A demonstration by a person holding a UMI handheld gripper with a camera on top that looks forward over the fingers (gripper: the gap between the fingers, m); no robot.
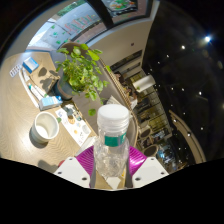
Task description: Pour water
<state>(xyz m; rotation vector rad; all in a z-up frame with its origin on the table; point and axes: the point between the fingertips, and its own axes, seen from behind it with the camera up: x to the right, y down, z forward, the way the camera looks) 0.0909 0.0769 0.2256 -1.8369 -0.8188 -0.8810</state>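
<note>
The gripper [111, 168] is closed on a clear plastic water bottle with a white screw cap and a green label band [112, 140]; both purple pads [88, 162] press on its sides, and the bottle is lifted and tilted above the table. The white cap looks to be on, so a pour from here would likely yield nothing, and squeezing harder on thin plastic could buckle it or let it slip between the pads. A round white cup [45, 126] stands well off to the side on the pale wooden table [70, 125], the likely target. Between lie small cluttered items, and a leafy green potted plant [80, 68] stands just beyond, which a swinging bottle could brush.
</note>
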